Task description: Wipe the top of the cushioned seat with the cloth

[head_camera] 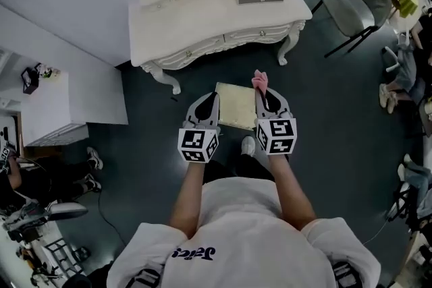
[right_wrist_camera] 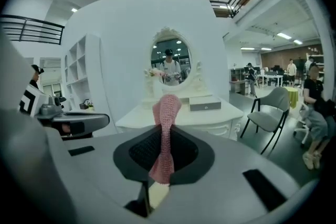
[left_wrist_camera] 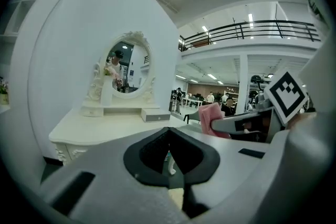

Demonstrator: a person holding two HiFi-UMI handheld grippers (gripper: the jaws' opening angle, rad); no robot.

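Pink knit cloth point(right_wrist_camera: 167, 107) pinched upright btwn the jaws of the R gripper point(right_wrist_camera: 164, 136); free end stands above the tips, short tail hangs below. L gripper point(left_wrist_camera: 169, 134): jaws pressed together, nothing btwn them. Cushioned seat point(head_camera: 235, 105), cream top, lies just below and btwn both grippers; white bench point(head_camera: 202, 23) stands beyond them. Cloth appears held above the seat top, not on it. Risks (judged): cloth is bunched into a narrow strip, so a pass may cover only a thin band. Little fabric sits below the tips, so hard jaws could scrape the cushion. The seat may slide under a sideways push.
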